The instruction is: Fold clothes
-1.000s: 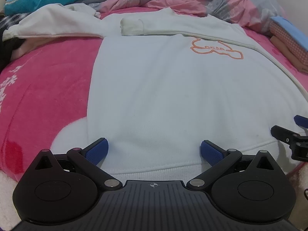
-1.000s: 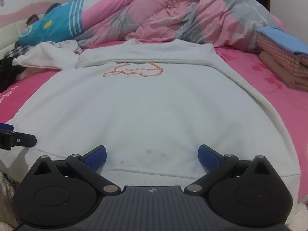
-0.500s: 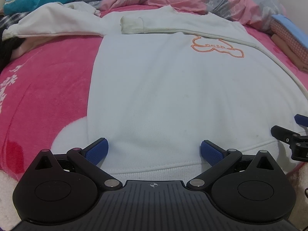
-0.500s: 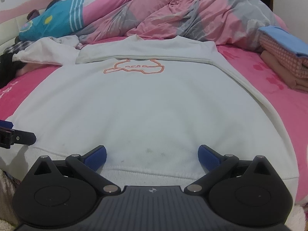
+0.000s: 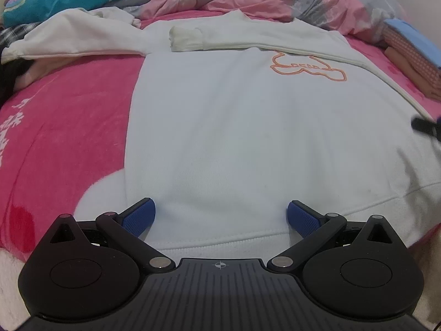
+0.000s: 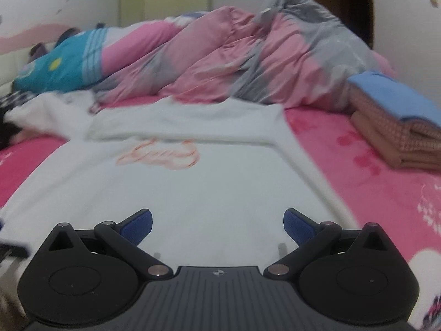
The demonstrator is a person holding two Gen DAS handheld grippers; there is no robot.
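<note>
Lying flat on the pink bed cover (image 5: 63, 127), front up, the white long-sleeved sweatshirt with an orange outline print (image 5: 248, 127) is seen with one sleeve folded across the chest toward 12 o'clock and the other trailing out at 10 o'clock. The left gripper (image 5: 220, 215) is held at the hem, fingers spread wide and empty, probably to take it. The right gripper (image 6: 217, 222) is likewise wide open, nothing gripped.

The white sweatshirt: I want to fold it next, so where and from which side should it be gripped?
Probably the ribbed hem of the white sweatshirt. It is the nearest edge, lying flat across the bed's front with its corners free. Come in low from the near side, the left gripper and right gripper each open, fingers pinching one hem corner.
</note>
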